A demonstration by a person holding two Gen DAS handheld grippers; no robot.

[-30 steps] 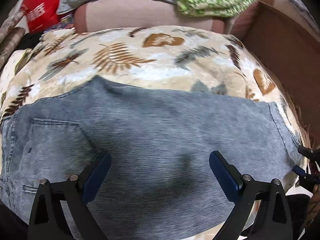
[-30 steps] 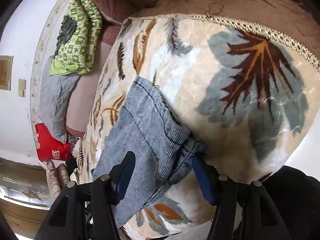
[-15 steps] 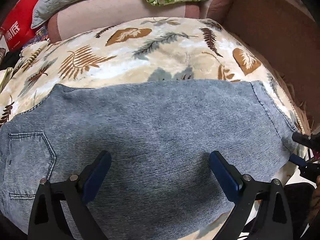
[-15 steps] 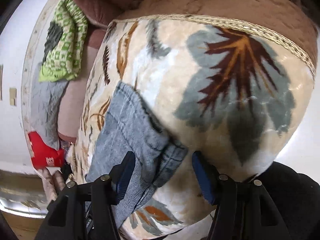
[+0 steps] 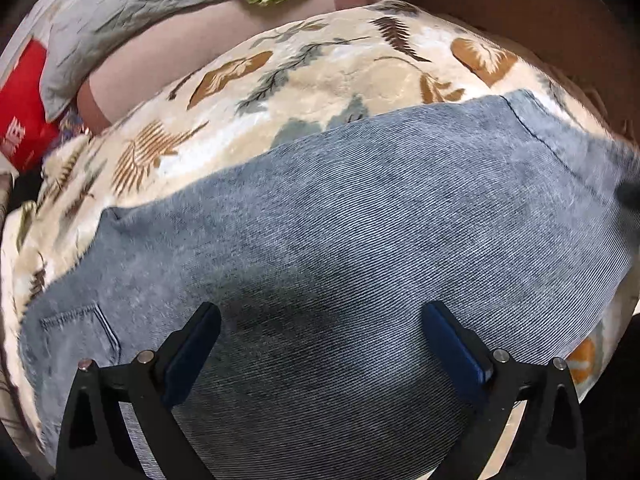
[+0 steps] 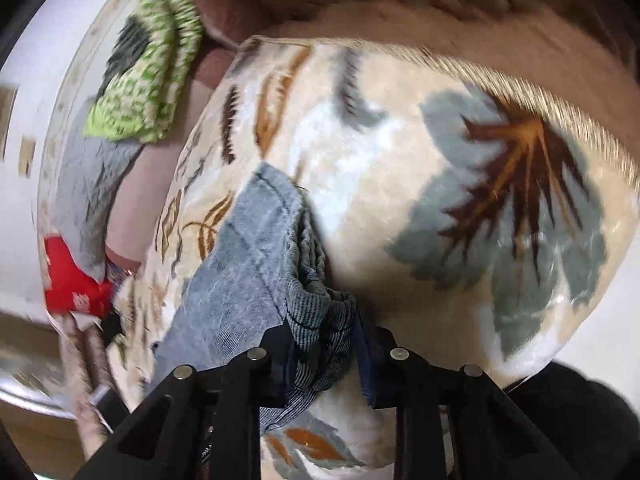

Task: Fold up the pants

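Pants: faded blue-grey denim pants (image 5: 360, 216) flat on leaf-print plush blanket (image 5: 320, 76) | right claw (image 6: 322, 356) closing on bunched hem, ready to fold | left claw (image 5: 320, 344) wide above mid-leg, holding nothing.

One pair of grey-blue pants (image 5: 360, 216) lies across my one leaf-print blanket (image 5: 320, 72), the landmark here. I hold two grippers over that blanket: my left gripper (image 5: 320, 344), its two blue-padded fingers spread above the denim, and my right gripper (image 6: 320, 344), its two fingers closing on one bunched hem at the blanket's near edge. One back pocket (image 5: 80, 332) shows on the pants. Beyond the blanket's far edge I count one green patterned cloth (image 6: 148, 76), one grey quilted pillow (image 5: 132, 8) and one red bag (image 5: 24, 104).
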